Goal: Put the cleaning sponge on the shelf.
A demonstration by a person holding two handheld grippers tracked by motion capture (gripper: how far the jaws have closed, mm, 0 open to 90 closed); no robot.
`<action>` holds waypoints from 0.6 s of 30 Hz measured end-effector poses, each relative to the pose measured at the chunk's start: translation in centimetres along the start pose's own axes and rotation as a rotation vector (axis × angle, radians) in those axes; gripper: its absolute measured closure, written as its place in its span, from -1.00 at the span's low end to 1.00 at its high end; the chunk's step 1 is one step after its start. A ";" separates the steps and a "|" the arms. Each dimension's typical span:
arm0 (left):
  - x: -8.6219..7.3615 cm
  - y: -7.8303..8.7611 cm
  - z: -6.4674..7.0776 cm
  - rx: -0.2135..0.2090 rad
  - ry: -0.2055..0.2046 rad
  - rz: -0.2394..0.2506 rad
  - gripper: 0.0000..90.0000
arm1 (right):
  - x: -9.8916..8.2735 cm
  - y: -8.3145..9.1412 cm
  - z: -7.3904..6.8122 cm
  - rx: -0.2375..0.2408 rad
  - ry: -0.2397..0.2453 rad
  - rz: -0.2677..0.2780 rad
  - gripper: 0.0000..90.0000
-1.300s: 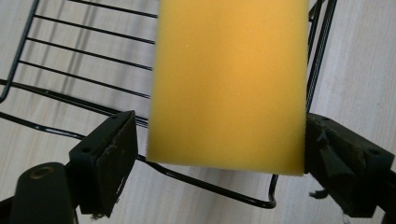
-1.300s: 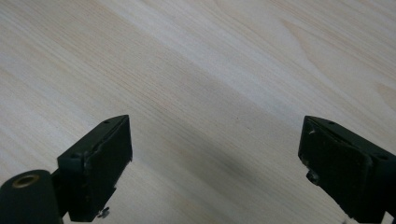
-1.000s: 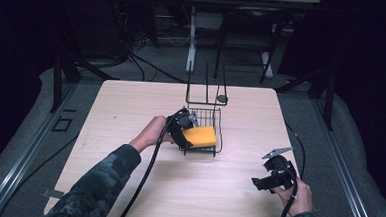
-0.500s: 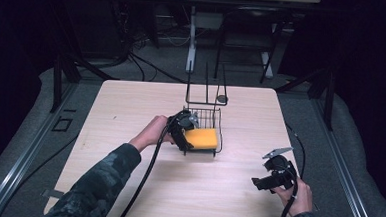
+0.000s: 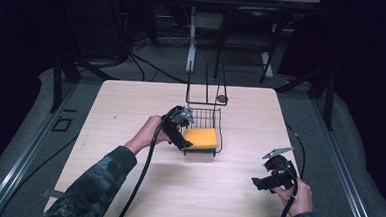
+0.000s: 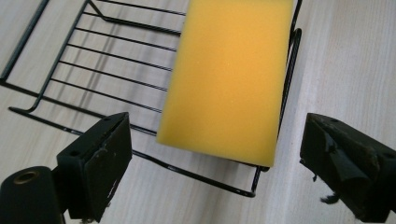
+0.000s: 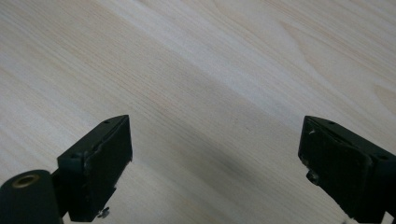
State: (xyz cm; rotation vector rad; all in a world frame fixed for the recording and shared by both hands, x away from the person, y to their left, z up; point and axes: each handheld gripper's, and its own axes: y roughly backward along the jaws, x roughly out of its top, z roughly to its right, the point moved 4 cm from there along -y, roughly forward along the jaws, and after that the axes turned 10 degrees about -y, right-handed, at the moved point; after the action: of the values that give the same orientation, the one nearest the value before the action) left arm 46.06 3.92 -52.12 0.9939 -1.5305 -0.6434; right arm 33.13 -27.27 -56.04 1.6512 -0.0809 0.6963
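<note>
The yellow sponge [image 6: 229,79] lies flat in the black wire basket [image 6: 93,79] near the middle of the desk [image 5: 131,110]. The left tongs [image 6: 215,163] have just been opening and stand released just short of the sponge's near end, touching nothing. The right tongs [image 7: 215,163] hang released over bare desk, well apart from the basket.

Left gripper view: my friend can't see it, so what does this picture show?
A yellow sponge lies in a black wire basket on a pale wooden table. The left gripper is just above the sponge's near end; its two black jaws have just been opening and stand wide apart, with nothing pressed between them.
</note>
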 end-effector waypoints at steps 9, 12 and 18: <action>-1.2 1.7 0.5 0.060 0.026 0.029 -0.85 | 0.0 0.0 -0.1 0.001 -0.002 0.003 -0.79; -1.7 2.4 0.5 0.057 0.052 0.042 -0.87 | 0.0 0.0 -0.1 0.005 -0.004 0.004 -0.79; -3.1 4.3 0.7 0.118 0.100 0.052 -0.89 | 0.0 0.0 -0.1 0.000 -0.005 0.008 -0.79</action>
State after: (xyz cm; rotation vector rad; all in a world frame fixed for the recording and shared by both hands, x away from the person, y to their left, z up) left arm 44.32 8.64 -50.28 1.0562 -1.5139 -0.4645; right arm 33.13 -27.18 -56.02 1.6534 -0.0912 0.6988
